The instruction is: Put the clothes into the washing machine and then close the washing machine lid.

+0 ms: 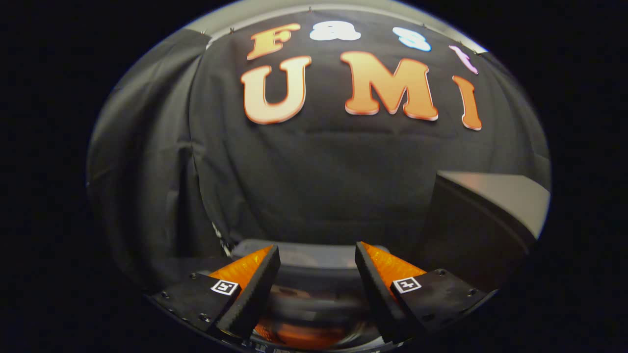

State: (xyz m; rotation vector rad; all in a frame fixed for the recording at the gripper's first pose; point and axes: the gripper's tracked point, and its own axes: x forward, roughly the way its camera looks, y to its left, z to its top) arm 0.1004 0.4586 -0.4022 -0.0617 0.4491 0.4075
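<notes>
The gripper (318,255) hangs with its 2 fingers spread apart and holding nothing, directly over the washing machine (304,257), where something orange, blurred, (301,336) lies in the drum between them.

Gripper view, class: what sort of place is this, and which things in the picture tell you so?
Probably a staged recording booth with a laundry set-up. A black cloth wall hangs all round, a blurred round washer opening lies below the open gripper, between its jaws, and a dark raised panel, maybe the lid, stands beside it.
</notes>
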